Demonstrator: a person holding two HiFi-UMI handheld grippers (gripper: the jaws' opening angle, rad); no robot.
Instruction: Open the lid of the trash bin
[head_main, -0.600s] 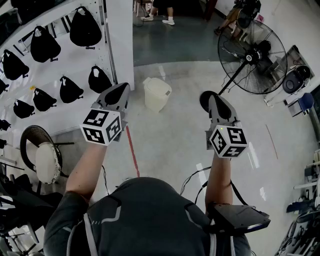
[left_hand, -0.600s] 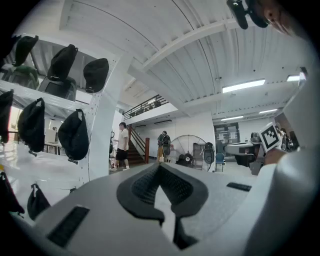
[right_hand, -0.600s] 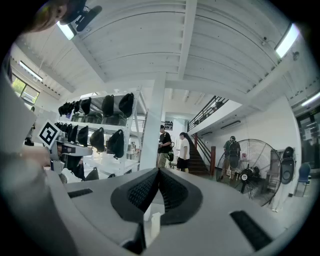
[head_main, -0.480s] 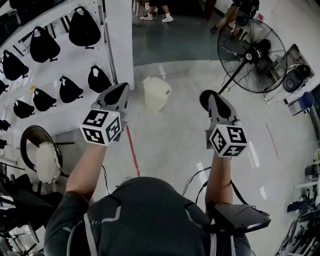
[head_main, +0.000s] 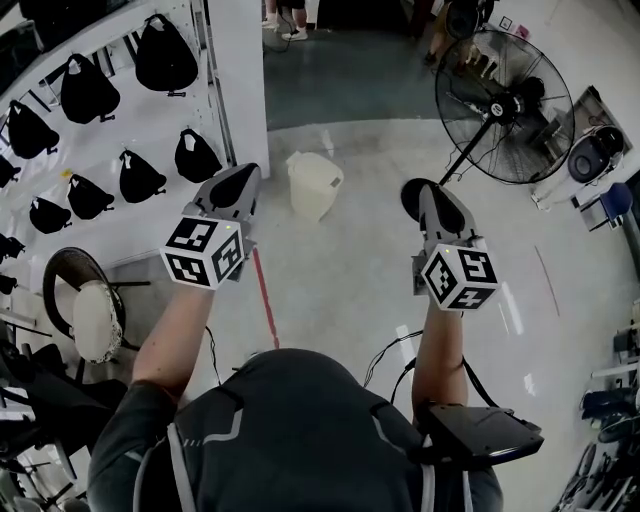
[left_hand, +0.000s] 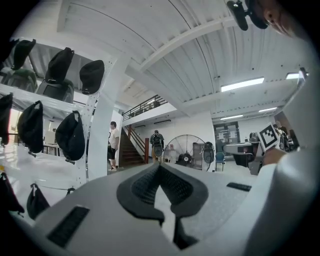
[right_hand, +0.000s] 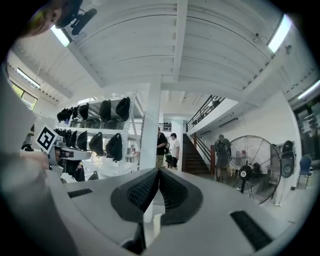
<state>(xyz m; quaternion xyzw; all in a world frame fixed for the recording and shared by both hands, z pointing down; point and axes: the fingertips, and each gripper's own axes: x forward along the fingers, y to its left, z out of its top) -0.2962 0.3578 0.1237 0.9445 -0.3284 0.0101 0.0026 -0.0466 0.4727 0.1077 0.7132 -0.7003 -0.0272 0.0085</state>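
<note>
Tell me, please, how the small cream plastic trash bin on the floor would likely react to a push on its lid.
The cream plastic trash bin looks small, so it is probably light. It stands free on the glossy floor, so a push may slide or tip it rather than meet firm resistance.

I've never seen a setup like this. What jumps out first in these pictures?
The left hand-held gripper and right hand-held gripper, each with a black-and-white marker cube, dominate the head view's middle, both shut and empty. Beyond them on the floor stands a cream trash bin, lid down; a big fan is upper right, black bags hang on a white rack at left.
</note>
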